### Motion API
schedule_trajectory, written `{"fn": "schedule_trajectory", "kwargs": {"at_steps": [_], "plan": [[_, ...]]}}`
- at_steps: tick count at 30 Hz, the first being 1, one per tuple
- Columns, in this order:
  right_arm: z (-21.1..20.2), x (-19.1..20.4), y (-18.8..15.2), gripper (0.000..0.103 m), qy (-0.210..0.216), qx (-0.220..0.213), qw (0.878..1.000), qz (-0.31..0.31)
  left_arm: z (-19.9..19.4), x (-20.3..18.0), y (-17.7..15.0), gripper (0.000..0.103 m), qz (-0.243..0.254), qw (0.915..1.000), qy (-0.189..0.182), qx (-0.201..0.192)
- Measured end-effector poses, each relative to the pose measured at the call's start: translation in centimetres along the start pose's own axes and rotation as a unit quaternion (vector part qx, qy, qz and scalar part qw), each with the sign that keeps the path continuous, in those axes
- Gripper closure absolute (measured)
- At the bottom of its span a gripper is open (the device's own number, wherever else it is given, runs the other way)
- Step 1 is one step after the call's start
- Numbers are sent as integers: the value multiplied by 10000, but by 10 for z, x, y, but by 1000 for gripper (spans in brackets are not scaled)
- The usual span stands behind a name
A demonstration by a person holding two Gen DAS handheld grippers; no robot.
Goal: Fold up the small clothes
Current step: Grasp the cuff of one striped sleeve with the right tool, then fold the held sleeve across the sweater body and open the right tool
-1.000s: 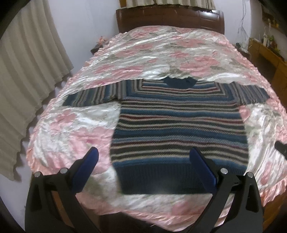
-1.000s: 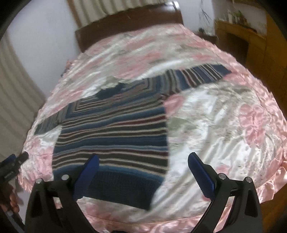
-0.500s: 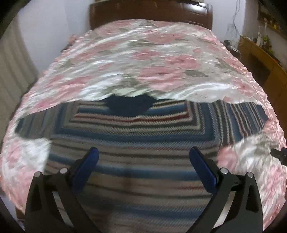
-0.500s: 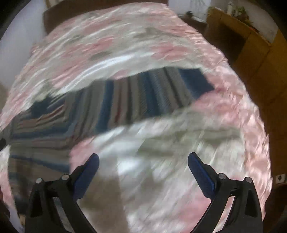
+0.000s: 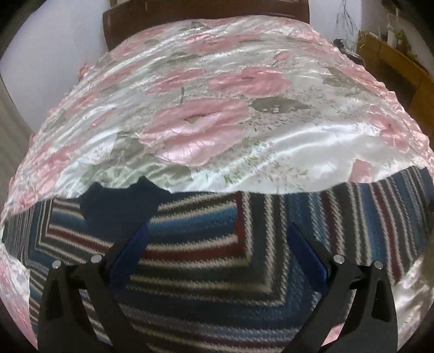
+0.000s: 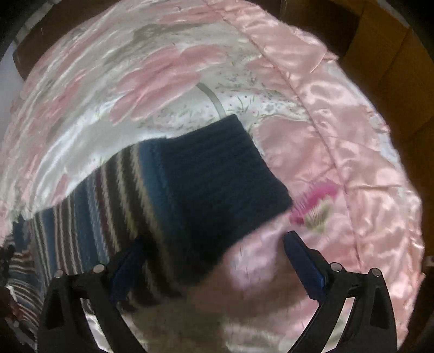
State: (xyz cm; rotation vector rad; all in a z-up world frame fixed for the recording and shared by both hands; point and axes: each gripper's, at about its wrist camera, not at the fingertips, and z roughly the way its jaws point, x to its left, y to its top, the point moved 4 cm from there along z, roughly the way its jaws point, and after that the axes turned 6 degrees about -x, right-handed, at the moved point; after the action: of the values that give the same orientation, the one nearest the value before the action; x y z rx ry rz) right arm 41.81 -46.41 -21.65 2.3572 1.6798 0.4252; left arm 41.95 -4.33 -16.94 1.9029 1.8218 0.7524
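In the left wrist view, the striped sweater (image 5: 206, 260) lies flat on the bed (image 5: 271, 135), over a shiny pink flowered cover. Its dark blue collar (image 5: 116, 203) sits just ahead of the left gripper (image 5: 217, 244), whose jaws are spread wide above the chest and hold nothing. A wooden headboard (image 5: 206, 10) stands at the far end.

In the right wrist view, the dark blue cuff (image 6: 217, 176) of one sleeve lies on the cover. The right gripper (image 6: 214, 252) has its jaws released, one on each side of the cuff's near edge; the blur hides whether they touch it.
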Motion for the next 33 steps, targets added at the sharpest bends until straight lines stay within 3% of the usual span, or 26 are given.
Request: {"fn": "schedule_trajectory", "kwargs": {"at_steps": [3,6,9,10,11,16,21,24,28,33], "plan": [[9,-8,5,4,146,-42,9997,182,8,11,-4,2,-108,9998,59,142],[8,-14,8,19,153,-185,9986,471,11,17,-11,2,-217,9993,57,289],[1,-12,10,64,185,-293,9983,471,7,18,-16,2,-256,9992,47,305],[-4,-11,10,84,232,-293,9982,473,4,19,-17,2,-247,9993,46,282],[-9,-10,10,87,322,-323,9978,486,1,19,-18,2,-221,9994,59,273],[-39,-13,3,89,-45,-479,9985,276,-10,31,-25,2,-32,9995,68,299],[-39,-52,-32,90,-595,-138,9962,624,-17,59,-32,2,-103,9995,182,250],[-38,-49,-39,90,-512,-274,9952,786,-18,81,-37,2,-257,9987,232,382],[-70,-3,-33,90,-777,-792,9936,195,-31,110,-39,2,-312,9986,230,365],[-106,106,-43,90,-193,-1097,9911,-728,-46,157,-45,2,-550,9975,162,411]]}}
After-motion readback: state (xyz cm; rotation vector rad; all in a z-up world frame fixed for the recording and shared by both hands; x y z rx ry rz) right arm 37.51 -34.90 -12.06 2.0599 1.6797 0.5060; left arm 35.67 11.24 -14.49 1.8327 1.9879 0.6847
